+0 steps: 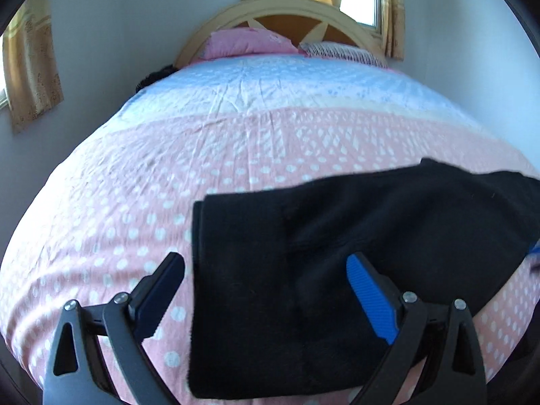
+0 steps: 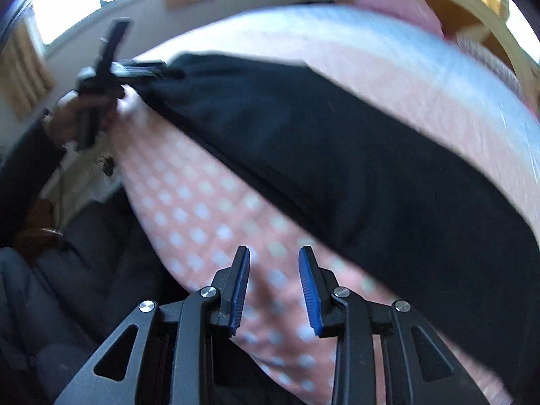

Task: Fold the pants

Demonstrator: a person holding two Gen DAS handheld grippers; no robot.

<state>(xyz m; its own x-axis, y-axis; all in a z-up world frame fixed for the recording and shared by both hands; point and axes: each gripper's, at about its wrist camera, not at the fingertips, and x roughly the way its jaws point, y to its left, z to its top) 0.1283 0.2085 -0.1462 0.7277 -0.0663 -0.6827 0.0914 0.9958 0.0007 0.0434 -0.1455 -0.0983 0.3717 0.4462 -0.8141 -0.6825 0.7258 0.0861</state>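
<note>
The black pants (image 1: 337,253) lie flat on the pink polka-dot bedspread (image 1: 152,175), stretched as a long band from left to right. My left gripper (image 1: 266,263) is wide open, hovering over the pants' left end, one finger on each side of the fabric's edge. In the right wrist view the pants (image 2: 337,155) run diagonally across the bed. My right gripper (image 2: 274,256) is open and empty above the bedspread (image 2: 209,209), just short of the pants' near edge. The left gripper (image 2: 111,67) shows at the pants' far end.
A wooden headboard (image 1: 280,10) with a pink pillow (image 1: 249,42) and a patterned pillow (image 1: 344,52) is at the far end. Curtained windows (image 1: 30,67) are in the walls. Dark bedding or clothing (image 2: 67,253) lies beside the bed at the near left.
</note>
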